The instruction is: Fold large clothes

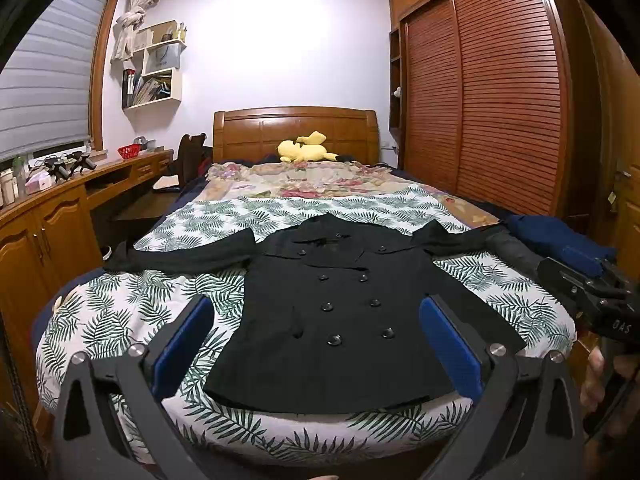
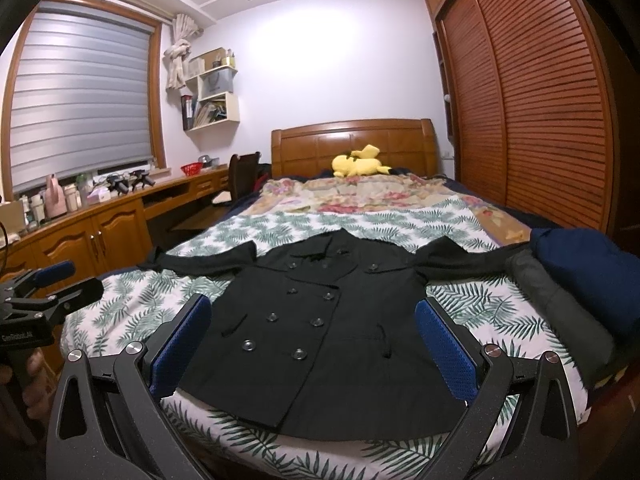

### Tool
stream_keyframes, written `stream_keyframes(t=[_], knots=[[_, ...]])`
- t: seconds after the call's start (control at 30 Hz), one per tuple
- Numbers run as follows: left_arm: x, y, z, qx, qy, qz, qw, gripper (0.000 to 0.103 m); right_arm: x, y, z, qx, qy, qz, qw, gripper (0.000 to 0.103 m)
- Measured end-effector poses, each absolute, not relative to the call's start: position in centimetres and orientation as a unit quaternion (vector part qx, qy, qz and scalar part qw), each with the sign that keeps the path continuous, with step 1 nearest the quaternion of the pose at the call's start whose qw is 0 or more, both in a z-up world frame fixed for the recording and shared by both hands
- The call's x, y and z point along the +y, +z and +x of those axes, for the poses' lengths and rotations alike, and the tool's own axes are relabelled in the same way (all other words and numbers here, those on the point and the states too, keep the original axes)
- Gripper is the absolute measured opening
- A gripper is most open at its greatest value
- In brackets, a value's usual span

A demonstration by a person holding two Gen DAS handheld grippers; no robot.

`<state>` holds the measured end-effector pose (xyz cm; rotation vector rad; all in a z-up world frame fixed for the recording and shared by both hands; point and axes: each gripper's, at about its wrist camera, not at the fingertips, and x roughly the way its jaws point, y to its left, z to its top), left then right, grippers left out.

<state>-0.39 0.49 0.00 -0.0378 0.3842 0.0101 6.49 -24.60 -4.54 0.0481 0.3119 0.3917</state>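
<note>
A black double-breasted coat (image 1: 340, 312) lies flat and face up on the leaf-print sheet (image 1: 120, 320) of the bed, sleeves spread out to both sides. It also shows in the right wrist view (image 2: 320, 320). My left gripper (image 1: 316, 340) is open and empty, held above the coat's hem near the foot of the bed. My right gripper (image 2: 312, 340) is open and empty, likewise above the hem. The right gripper shows at the right edge of the left wrist view (image 1: 596, 296); the left gripper shows at the left edge of the right wrist view (image 2: 48, 288).
Folded dark blue (image 2: 588, 272) and grey (image 2: 556, 304) clothes lie on the bed's right edge. A yellow plush toy (image 1: 304, 150) lies by the headboard. A wooden desk and cabinets (image 1: 52, 220) run along the left, a slatted wardrobe (image 1: 500, 92) along the right.
</note>
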Motion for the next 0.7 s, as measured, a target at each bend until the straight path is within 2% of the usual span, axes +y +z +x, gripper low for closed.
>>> stream_keyframes(t=[0.7], knots=[[3.5,-3.1,2.2,0.233,0.023,-0.035,0.972,0.103,-21.8,-6.3,9.2,0.188,0.210,-0.004,0.959,0.103]])
